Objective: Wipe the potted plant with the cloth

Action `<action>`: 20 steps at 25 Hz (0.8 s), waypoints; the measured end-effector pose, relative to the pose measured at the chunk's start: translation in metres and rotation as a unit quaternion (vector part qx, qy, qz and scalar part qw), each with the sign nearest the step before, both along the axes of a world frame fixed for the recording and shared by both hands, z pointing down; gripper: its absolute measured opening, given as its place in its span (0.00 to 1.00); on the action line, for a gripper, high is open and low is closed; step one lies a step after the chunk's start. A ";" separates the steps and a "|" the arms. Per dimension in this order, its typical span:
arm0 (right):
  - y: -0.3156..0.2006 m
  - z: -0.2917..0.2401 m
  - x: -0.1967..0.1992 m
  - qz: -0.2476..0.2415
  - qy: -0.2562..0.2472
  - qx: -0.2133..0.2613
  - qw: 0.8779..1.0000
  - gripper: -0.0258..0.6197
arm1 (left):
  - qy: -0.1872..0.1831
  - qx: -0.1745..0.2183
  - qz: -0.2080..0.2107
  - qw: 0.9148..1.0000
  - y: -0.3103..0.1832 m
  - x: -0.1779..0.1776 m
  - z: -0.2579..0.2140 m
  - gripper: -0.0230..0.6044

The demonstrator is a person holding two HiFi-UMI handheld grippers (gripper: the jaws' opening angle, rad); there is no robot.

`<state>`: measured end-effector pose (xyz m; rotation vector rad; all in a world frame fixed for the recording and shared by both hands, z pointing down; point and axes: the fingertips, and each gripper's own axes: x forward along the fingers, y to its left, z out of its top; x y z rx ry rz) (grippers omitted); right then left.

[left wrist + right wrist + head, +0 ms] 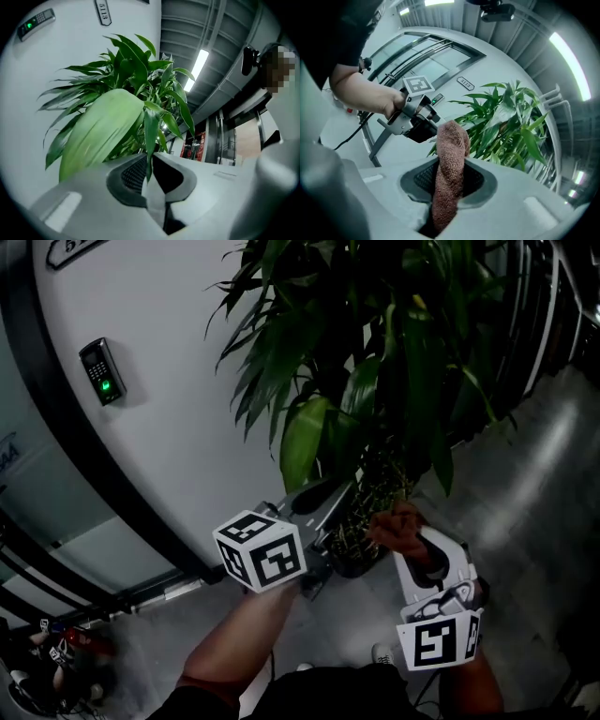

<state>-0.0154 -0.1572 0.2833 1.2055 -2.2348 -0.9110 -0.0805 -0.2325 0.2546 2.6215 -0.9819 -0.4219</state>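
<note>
- Step in hand: setting up a wipe. You are steadying foliage with one gripper and bringing the cloth up with the other.
- Plant (375,352): stands against the pale curved wall, with its leaves fanning out above both grippers.
- Left gripper (152,161): low on the plant's wall side and aimed into the foliage. Its jaws are a little apart, and the tip of a narrow leaf (150,131) hangs between them. The pads don't look to be pressing on it.
- A broad leaf (101,126) sits just beside the narrow one, on the wall side and close to the left gripper.
- Right gripper (450,168): clamped on the brown cloth (450,140), which stands up out of the jaws as a rolled wad. In the head view the wad is at the plant's lower stems. I can't tell whether it touches them.
- Next move, as I judge it: close on the narrow leaf gently enough to hold it flat, or support the broad leaf from below. Then draw the cloth along the blade from stem to tip.
- Watch for: pinching too hard will crease or tear the leaf, and a tug could tip the plant.
</note>
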 end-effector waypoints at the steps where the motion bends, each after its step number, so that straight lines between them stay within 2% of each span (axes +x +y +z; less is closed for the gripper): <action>1: 0.004 -0.003 0.000 0.010 0.003 0.003 1.000 0.15 | 0.009 0.001 0.013 1.000 0.002 0.002 -0.002 0.07; 5: 0.020 -0.014 -0.013 0.024 0.015 0.010 1.000 0.15 | 0.017 0.013 0.048 0.999 0.017 0.008 -0.002 0.06; 9: 0.032 -0.035 -0.043 -0.001 0.025 0.034 0.999 0.15 | 0.004 0.006 0.051 0.999 0.027 0.008 0.013 0.06; 12: 0.032 -0.064 -0.064 -0.014 0.045 0.069 0.996 0.15 | 0.000 0.001 0.049 0.999 0.032 0.008 0.020 0.06; 16: 0.003 -0.105 -0.075 0.006 0.070 0.120 0.990 0.15 | -0.020 0.012 0.043 0.999 0.041 0.012 0.026 0.06; 20: -0.048 -0.127 -0.067 0.051 0.085 0.116 0.988 0.15 | -0.047 0.019 0.031 0.998 0.049 0.016 0.032 0.06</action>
